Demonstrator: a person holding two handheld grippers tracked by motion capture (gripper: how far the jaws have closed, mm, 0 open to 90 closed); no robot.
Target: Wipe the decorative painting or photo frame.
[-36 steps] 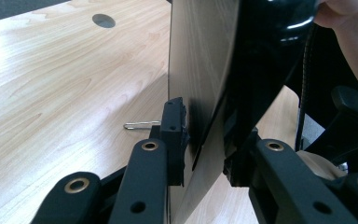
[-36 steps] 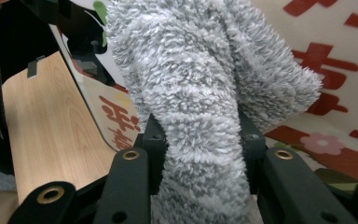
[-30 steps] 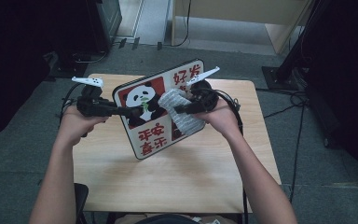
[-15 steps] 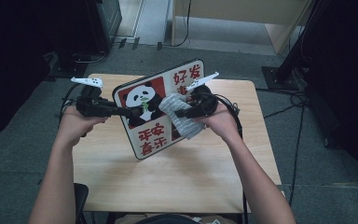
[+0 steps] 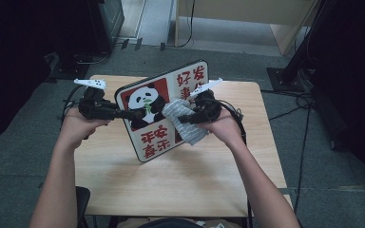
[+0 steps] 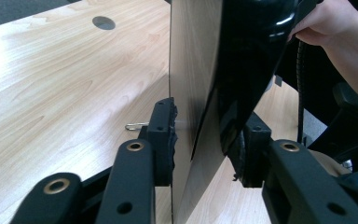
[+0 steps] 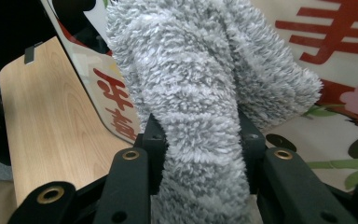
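Grippers at panda board, cloth on its face

Left gripper (image 5: 123,113) comes in from the board's left edge. Its jaws straddle that edge, one on the back, one on the printed front. In the left gripper view the back pad (image 6: 168,135) sits just off the panel with a thin gap showing; the front pad looks slightly off too. Jaws have just been opening, board between them, grip loosened, not pressing. Left hand (image 5: 76,127) wraps the gripper body, white tab sticking up above it.

Board (image 5: 164,111) stands tilted on its lower edge on the table (image 5: 180,185), face toward the person, leaning back. Panda picture sits right at the left gripper's tips; red characters run above and below it.

Right gripper (image 5: 183,114) comes from the board's right side, jaws narrow and clamped on a grey fluffy cloth (image 5: 185,124). In the right gripper view the cloth (image 7: 200,107) bulges up and out between both pads and lies against the board face (image 7: 335,70), over the red print. Cloth hangs down below the gripper, just right of the panda. Right hand (image 5: 223,127) holds the body, cable trailing off behind it.

Small clip (image 6: 135,126) lies on the table beyond the left jaw.
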